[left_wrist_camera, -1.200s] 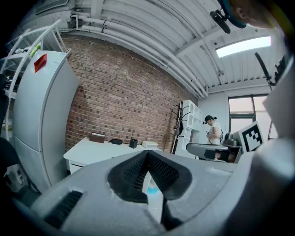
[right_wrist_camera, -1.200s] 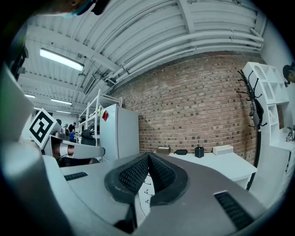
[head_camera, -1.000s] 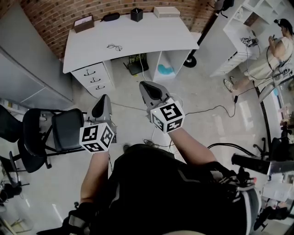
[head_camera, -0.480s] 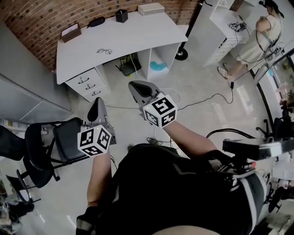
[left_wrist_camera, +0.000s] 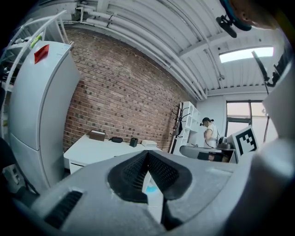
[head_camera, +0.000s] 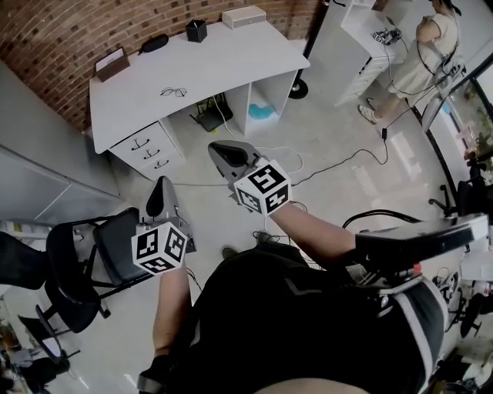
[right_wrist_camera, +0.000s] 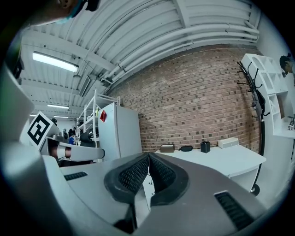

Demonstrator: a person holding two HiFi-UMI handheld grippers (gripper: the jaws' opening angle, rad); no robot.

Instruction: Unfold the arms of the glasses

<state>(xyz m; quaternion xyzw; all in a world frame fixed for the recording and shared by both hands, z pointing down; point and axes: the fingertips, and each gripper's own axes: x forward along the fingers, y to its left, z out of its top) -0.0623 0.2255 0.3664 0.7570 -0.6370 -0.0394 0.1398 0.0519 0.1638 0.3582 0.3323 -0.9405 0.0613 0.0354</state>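
Observation:
A pair of thin dark-framed glasses (head_camera: 174,92) lies on the white desk (head_camera: 216,65) by the brick wall, well ahead of both grippers. My left gripper (head_camera: 158,190) is shut and holds nothing; it hangs over the floor near a black chair. My right gripper (head_camera: 221,151) is also shut and holds nothing, over the floor in front of the desk's open shelf. In the left gripper view the jaws (left_wrist_camera: 147,154) meet with the desk (left_wrist_camera: 99,150) beyond them. From the right gripper (right_wrist_camera: 148,159) the desk (right_wrist_camera: 216,156) shows ahead; the glasses are too small to make out there.
On the desk's far edge stand a brown box (head_camera: 112,63), a black case (head_camera: 155,42), a black cup (head_camera: 196,30) and a white box (head_camera: 243,16). A black chair (head_camera: 92,254) is at my left. Cables (head_camera: 339,165) cross the floor. A person (head_camera: 420,54) stands by white shelves at the right.
Both grippers have drifted forward toward the desk, still shut. The view has swung, so the desk and glasses sit further left in the picture.

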